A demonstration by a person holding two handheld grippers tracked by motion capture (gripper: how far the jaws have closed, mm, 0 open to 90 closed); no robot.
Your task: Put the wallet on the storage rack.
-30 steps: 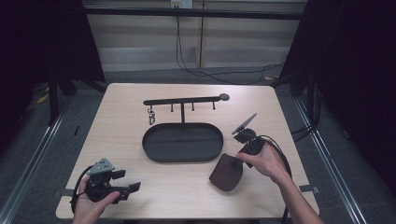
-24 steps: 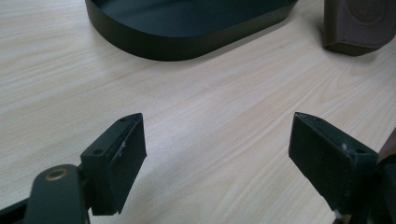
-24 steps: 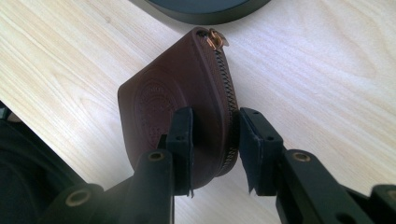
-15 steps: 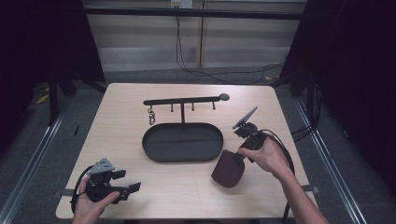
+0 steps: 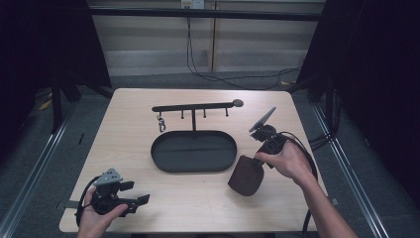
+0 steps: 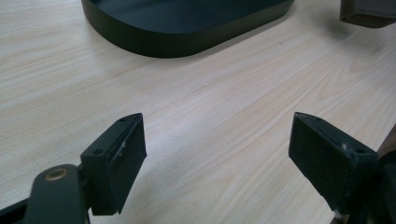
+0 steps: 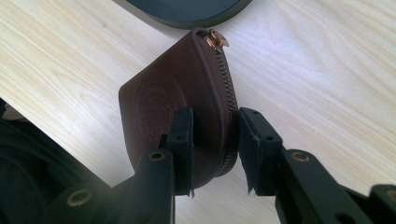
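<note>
We take the dark oval tray (image 5: 193,166) in the middle of the wooden table (image 5: 133,124) as our landmark and read the scene from left to right.

Well to the tray's left and nearer the table's front edge, our left gripper (image 5: 130,200) rests low in the left hand (image 5: 94,218). In the left gripper view its two black jaws stand wide apart with only bare wood between them, and the tray's wall (image 6: 187,37) lies ahead of them.

Behind the tray stands a black hook rack (image 5: 195,106), and a small metal clasp (image 5: 160,124) hangs from its left end.

Just right of the tray's front right corner is the brown zipped pouch (image 5: 246,175). Our right gripper (image 7: 215,140) has just closed on it, and in the right gripper view the jaws pinch the pouch across its zipper edge, one pad on each side. The pouch is tilted, its brass zipper pull (image 7: 215,39) pointing toward the tray. The right hand (image 5: 289,161) sits just right of the pouch.
</note>
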